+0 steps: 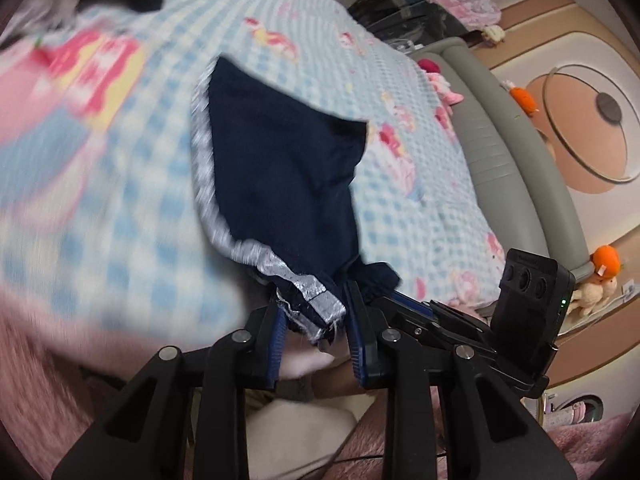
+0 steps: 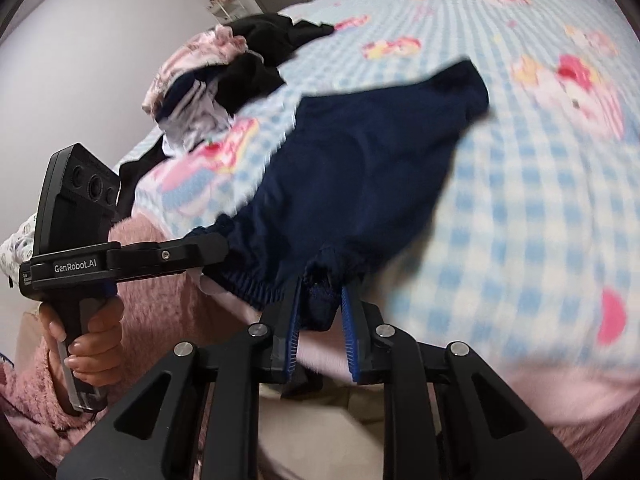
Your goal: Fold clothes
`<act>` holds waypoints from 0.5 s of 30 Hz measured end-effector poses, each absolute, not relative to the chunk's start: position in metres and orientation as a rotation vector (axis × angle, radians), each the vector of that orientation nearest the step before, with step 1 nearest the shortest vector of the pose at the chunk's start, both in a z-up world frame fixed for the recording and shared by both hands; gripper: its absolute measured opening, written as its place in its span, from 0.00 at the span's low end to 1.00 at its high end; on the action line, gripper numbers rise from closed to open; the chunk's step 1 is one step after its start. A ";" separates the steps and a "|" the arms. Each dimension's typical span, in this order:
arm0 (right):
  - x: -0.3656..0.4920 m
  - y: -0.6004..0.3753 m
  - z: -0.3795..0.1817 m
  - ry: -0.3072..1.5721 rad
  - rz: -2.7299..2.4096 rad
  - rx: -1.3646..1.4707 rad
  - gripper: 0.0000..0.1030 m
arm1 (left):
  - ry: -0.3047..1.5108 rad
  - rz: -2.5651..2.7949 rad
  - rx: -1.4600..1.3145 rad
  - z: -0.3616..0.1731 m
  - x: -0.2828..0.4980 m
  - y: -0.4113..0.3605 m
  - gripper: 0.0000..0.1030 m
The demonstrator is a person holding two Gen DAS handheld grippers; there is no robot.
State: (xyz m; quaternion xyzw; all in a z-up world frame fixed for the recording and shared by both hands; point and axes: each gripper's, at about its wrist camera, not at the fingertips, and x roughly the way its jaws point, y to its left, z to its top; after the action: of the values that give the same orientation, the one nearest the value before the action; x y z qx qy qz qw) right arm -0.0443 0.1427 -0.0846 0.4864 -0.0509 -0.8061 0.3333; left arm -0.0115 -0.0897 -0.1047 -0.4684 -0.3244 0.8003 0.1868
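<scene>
A pair of navy shorts (image 1: 280, 176) with a silver-grey side stripe (image 1: 202, 160) hangs over the blue checked blanket (image 1: 132, 168). My left gripper (image 1: 316, 312) is shut on the striped waistband corner. The shorts also show in the right wrist view (image 2: 360, 168), where my right gripper (image 2: 320, 300) is shut on the elastic waistband (image 2: 256, 288). The left gripper (image 2: 212, 248) shows there too, pinching the waistband's other end. Both hold the shorts just off the bed's near edge.
A pile of black, white and pink clothes (image 2: 224, 80) lies at the bed's far left. A grey bed frame (image 1: 488, 148) runs along the right, with orange plush toys (image 1: 606, 260) and a glass round table (image 1: 588, 120) beyond. A pink fuzzy sleeve (image 2: 168, 280) is near.
</scene>
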 end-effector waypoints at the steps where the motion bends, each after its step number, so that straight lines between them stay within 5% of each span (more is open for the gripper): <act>1: -0.052 0.141 -0.080 -0.138 -2.109 1.258 0.18 | -0.902 2.249 -1.318 -0.099 -0.021 -0.090 0.26; 11: -0.149 0.130 -0.089 -0.230 -2.243 1.304 0.19 | -0.834 2.303 -1.350 -0.117 -0.129 -0.113 0.30; 15: -0.150 0.143 -0.104 -0.342 -2.258 1.347 0.37 | -0.795 2.371 -1.292 -0.114 -0.110 -0.121 0.37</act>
State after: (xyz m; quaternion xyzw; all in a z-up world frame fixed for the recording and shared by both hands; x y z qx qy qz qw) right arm -0.1495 0.1431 -0.1036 0.4930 -0.1251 -0.8261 0.2426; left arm -0.1104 -0.1209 -0.1139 -0.4527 -0.2786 0.8312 0.1627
